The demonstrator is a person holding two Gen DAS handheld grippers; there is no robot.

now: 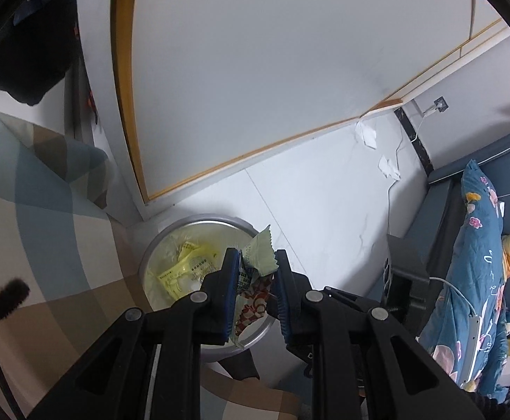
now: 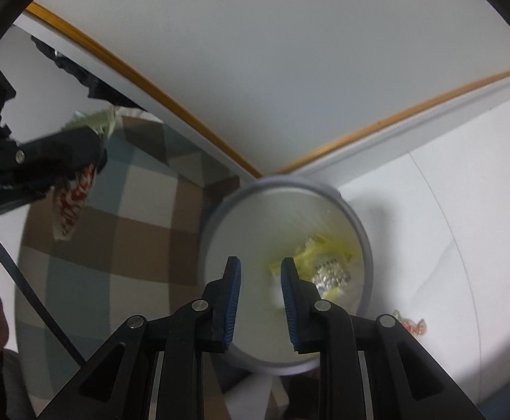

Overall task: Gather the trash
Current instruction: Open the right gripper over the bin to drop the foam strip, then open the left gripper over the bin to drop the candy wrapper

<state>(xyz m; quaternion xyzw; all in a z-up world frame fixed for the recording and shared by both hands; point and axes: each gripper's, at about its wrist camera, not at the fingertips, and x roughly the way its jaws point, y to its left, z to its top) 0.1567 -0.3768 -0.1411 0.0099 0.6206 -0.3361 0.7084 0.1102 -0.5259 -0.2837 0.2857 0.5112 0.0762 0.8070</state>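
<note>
My left gripper [image 1: 256, 273] is shut on crumpled snack wrappers [image 1: 255, 280], one pale green, one red and white, and holds them over the near rim of a grey round trash bin [image 1: 199, 220]. The bin holds yellow wrappers [image 1: 185, 266]. In the right wrist view my right gripper [image 2: 260, 280] is open and empty above the same bin [image 2: 360, 231], with yellow and silver trash [image 2: 328, 269] inside. The left gripper [image 2: 80, 150] with its wrappers [image 2: 71, 199] shows at the left. A red and white wrapper [image 2: 410, 325] lies on the floor right of the bin.
A checked cloth [image 1: 45, 227] covers a surface left of the bin. A white cabinet with a wood edge [image 1: 255, 70] stands behind it. White paper scraps [image 1: 367, 136] and a cable lie on the white floor. A blue bed with flowered bedding [image 1: 475, 262] is at the right.
</note>
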